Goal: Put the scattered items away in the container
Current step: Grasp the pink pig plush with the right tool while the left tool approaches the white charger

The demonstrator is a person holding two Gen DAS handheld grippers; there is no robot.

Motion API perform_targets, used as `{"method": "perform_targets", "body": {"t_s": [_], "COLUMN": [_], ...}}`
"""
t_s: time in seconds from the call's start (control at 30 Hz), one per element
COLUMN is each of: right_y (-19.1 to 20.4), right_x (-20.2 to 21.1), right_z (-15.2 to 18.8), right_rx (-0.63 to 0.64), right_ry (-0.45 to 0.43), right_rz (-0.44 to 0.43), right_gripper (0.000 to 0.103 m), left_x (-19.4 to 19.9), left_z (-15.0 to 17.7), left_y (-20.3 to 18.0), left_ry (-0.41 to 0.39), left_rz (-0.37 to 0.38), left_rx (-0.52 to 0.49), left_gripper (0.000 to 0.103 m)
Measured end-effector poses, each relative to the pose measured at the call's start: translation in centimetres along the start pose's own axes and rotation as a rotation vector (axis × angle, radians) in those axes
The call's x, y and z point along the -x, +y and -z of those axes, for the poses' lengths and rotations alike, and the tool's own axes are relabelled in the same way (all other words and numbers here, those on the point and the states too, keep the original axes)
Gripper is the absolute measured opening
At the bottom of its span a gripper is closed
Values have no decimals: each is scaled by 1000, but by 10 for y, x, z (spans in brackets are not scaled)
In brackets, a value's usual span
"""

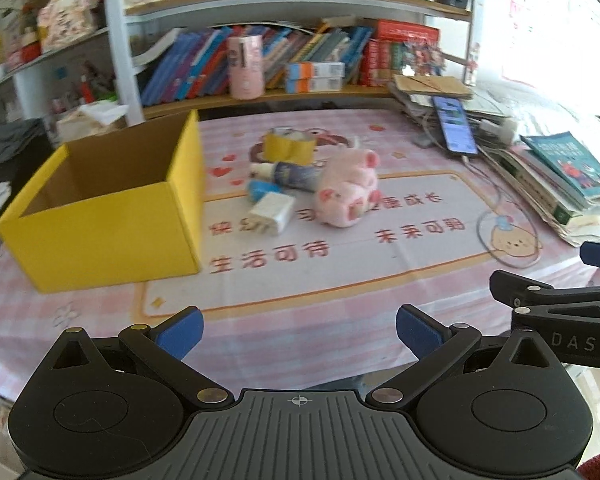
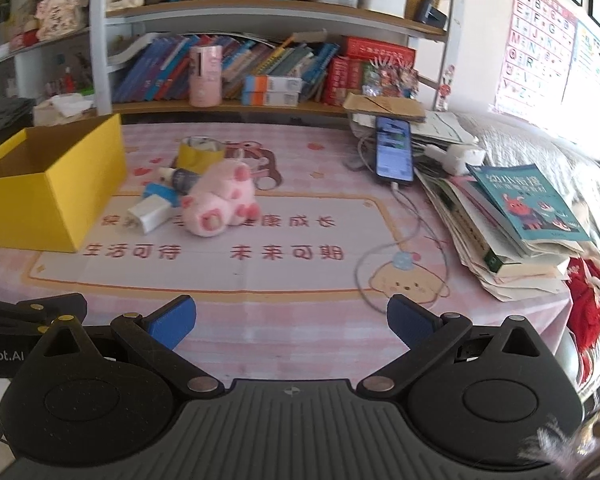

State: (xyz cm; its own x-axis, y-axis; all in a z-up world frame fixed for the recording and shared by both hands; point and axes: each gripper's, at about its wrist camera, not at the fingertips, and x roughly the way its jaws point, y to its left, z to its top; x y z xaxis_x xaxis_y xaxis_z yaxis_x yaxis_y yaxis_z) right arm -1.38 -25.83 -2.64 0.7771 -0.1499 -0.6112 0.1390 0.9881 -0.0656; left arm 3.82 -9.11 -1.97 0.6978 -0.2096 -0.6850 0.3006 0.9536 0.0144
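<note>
An open yellow cardboard box (image 1: 100, 216) (image 2: 48, 184) stands on the left of the pink tablecloth; no contents show inside it. To its right lie a pink plush toy (image 1: 348, 192) (image 2: 220, 204), a white charger plug (image 1: 272, 212) (image 2: 150, 214), a small blue item (image 1: 262, 189) (image 2: 160, 191), a bottle on its side (image 1: 290, 174) (image 2: 182, 178) and a yellow roll (image 1: 290, 146) (image 2: 202, 153). My left gripper (image 1: 299, 330) hovers open at the near table edge, nothing between its blue pads. My right gripper (image 2: 292, 320) is likewise open and holds nothing, beside the left one.
A phone (image 2: 394, 150) on a charging cable (image 2: 412, 236) and a stack of books (image 2: 512, 220) fill the right side of the table. Shelves of books (image 2: 260, 60) and a pink cylinder (image 2: 205, 76) stand behind. The printed mat (image 2: 228, 256) lies in front of the items.
</note>
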Motion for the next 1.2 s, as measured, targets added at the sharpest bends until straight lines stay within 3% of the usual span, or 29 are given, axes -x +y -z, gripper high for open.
{"method": "perform_targets", "body": {"t_s": [0.23, 0.57, 0.87, 1.2], "right_y": [-14, -27, -35, -22], "right_x": [-22, -67, -106, -142], "right_z": [-8, -40, -69, -100], "right_rx": [3, 37, 56, 113], "right_ry": [25, 44, 58, 53], "right_rz": [-1, -41, -109, -255], "right_gripper": [102, 101, 98, 98], "left_x": [-18, -56, -84, -107], "left_z": [-11, -37, -58, -76], "left_y": [-11, -20, -21, -15], "left_ry": [-1, 12, 47, 85], "left_rz": [28, 19, -43, -136], "left_rx": [-8, 7, 15, 31], "left_gripper": [102, 90, 80, 72]}}
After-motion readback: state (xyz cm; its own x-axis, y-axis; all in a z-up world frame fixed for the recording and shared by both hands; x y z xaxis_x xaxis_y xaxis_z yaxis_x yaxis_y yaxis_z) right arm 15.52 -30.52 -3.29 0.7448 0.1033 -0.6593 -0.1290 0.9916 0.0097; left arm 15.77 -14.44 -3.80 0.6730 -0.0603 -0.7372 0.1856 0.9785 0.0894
